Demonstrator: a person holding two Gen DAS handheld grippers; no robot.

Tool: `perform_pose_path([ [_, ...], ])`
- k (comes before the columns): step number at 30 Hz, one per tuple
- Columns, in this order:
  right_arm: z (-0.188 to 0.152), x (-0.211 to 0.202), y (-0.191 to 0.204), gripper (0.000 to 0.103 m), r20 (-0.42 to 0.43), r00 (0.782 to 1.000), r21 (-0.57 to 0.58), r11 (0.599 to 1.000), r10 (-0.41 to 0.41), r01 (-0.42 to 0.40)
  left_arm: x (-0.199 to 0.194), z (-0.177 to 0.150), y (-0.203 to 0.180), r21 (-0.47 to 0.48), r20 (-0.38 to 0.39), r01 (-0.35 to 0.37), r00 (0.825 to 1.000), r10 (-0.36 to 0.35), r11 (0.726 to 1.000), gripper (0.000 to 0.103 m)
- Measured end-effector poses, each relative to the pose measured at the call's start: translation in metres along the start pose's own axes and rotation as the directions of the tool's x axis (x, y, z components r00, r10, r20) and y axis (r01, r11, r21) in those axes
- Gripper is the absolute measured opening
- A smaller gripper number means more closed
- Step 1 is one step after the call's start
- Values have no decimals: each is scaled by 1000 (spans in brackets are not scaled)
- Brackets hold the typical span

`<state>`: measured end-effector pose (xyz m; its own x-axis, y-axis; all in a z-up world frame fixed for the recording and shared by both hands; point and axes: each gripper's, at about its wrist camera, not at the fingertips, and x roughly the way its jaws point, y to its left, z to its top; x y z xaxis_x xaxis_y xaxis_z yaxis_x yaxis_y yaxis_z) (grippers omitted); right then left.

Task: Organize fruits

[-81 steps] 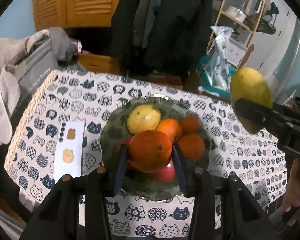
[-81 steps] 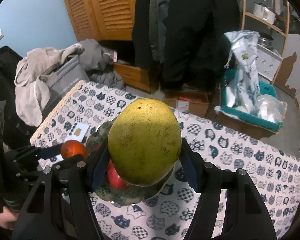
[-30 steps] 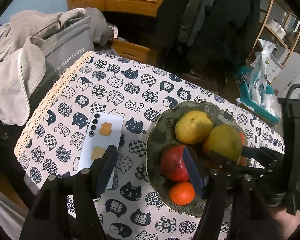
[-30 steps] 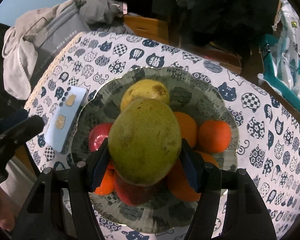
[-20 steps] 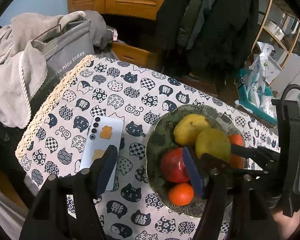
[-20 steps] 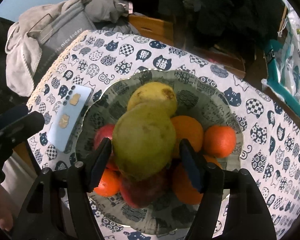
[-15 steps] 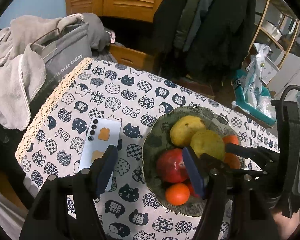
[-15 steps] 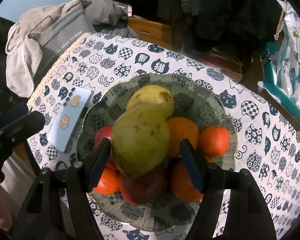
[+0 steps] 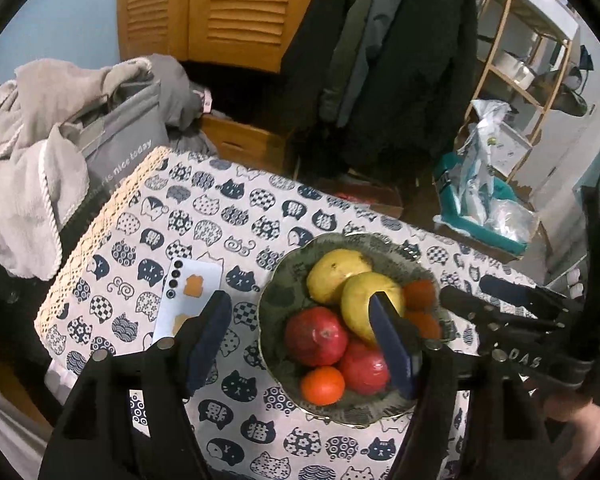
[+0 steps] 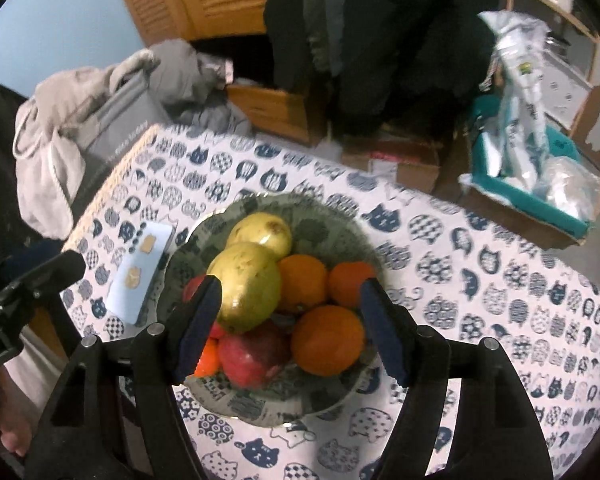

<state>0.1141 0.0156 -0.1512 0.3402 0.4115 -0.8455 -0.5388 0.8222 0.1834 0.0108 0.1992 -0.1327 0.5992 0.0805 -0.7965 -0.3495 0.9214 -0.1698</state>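
Note:
A patterned green bowl (image 10: 320, 396) on the cat-print tablecloth holds a pile of fruit: two yellow-green mangoes (image 10: 247, 288), oranges (image 10: 327, 339), red apples (image 10: 256, 354) and a small tangerine (image 9: 323, 385). My right gripper (image 10: 290, 330) is open and empty just above the near side of the bowl. My left gripper (image 9: 302, 338) is open and empty, above the bowl's left rim (image 9: 265, 320). The right gripper's fingers (image 9: 500, 286) show at the right of the left wrist view.
A light blue phone (image 9: 188, 300) lies on the cloth left of the bowl. A grey bag with towels (image 9: 52, 160) stands off the table's left corner. Dark coats, a cardboard box and a teal bin (image 10: 540, 184) are behind the table.
My right gripper let go of the mango on top of the pile, opened and drew back. My left gripper, which earlier placed an orange, stays open and has pulled back slightly.

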Motion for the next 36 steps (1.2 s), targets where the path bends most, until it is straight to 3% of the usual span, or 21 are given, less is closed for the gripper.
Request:
perform_pose_path([
  [7,-1,-48,-11,73,95,994,16,999,-47,46,-24,4,-15,40,57,11,998,-13,999,75],
  [15,-5,-104,-18,78,213,970,9,993,-120,121,-54,10,-33,91,132,8,991,-21,996,81],
  [20,-13,-140,-20,80,293,942,0,986,-162,169,-77,15,-47,118,172,28,984,-48,993,81],
  [22,-16,-154,-21,80,325,928,0,981,-181,191,-91,17,-53,132,208,30,976,-57,991,89],
  [36,-44,-232,-42,81,478,841,39,963,-252,266,-152,18,-90,219,356,1,931,-81,976,102],
])
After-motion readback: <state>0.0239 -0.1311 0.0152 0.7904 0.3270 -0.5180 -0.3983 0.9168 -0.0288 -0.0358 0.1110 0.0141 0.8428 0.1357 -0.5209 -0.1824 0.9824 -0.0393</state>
